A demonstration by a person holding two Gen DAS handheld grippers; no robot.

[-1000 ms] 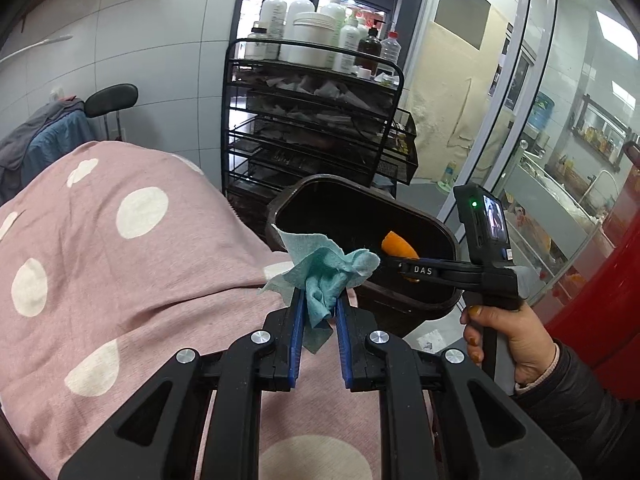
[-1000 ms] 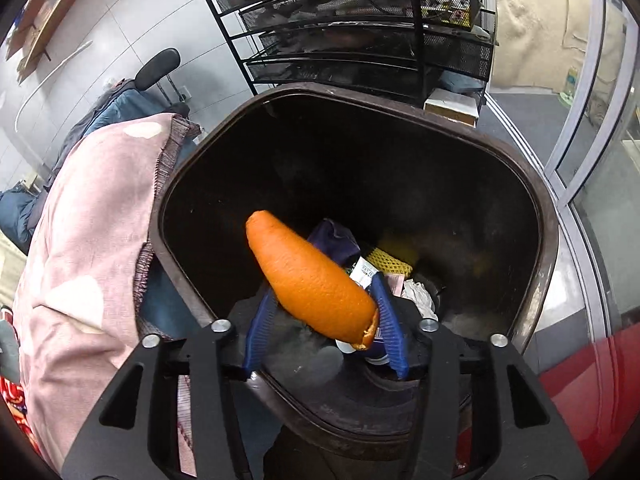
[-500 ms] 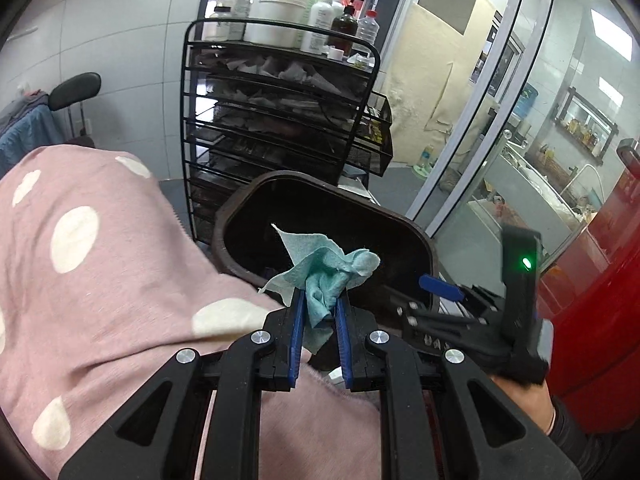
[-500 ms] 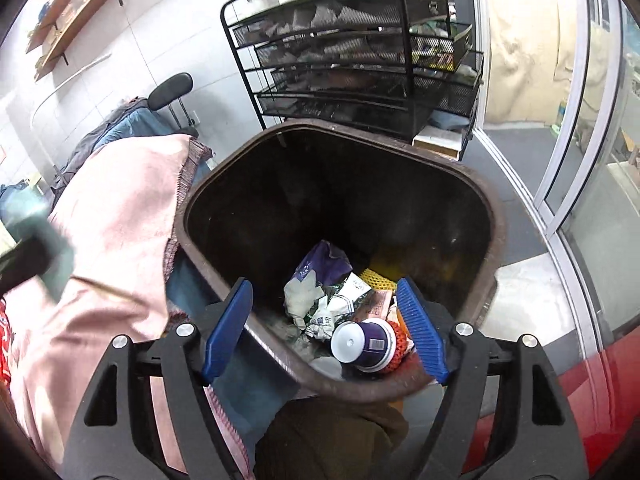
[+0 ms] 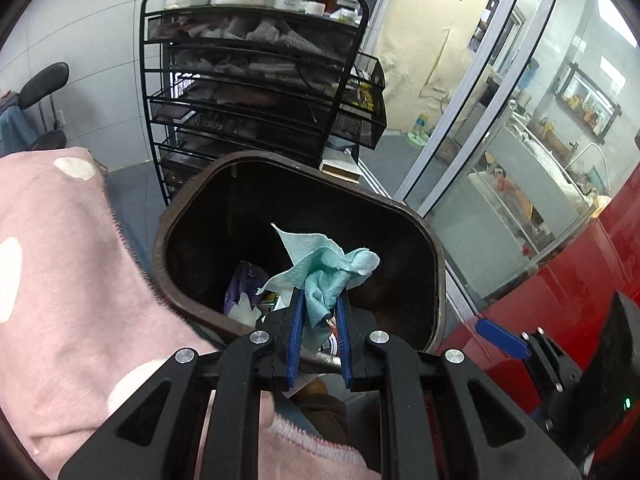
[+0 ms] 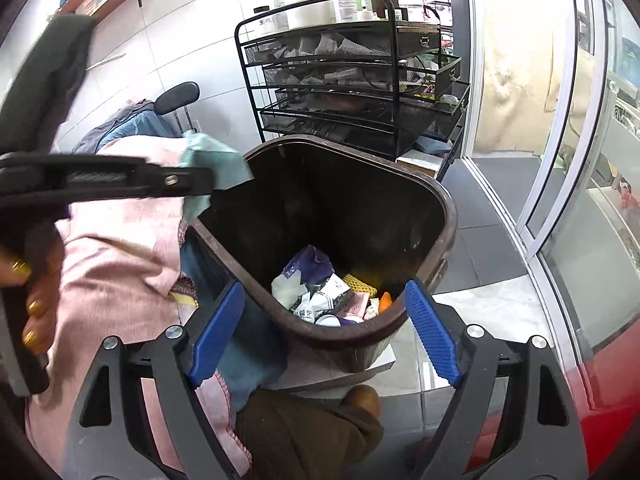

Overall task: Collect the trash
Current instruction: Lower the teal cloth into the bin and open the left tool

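My left gripper (image 5: 319, 300) is shut on a crumpled teal paper towel (image 5: 328, 266), which hangs over the near edge of the dark brown trash bin (image 5: 434, 256). From the right wrist view the same towel (image 6: 212, 160) shows at the bin's left rim (image 6: 448, 220). My right gripper (image 6: 324, 312) is drawn back just outside the bin's near rim; its blue jaws are opening wide and nothing is between them. An orange peel (image 6: 385, 302) lies in the bin among wrappers and a purple packet (image 6: 312, 268).
A black wire rack (image 5: 256, 80) loaded with bottles stands behind the bin. A pink polka-dot blanket (image 5: 60, 264) covers the left side. A glass sliding door (image 6: 560, 140) and a red surface (image 5: 580, 272) lie to the right. A brown shoe (image 6: 360, 400) rests below the bin.
The right gripper opened and dropped the orange peel into the bin, then pulled back. The left gripper carried the teal towel from over the blanket to above the bin.
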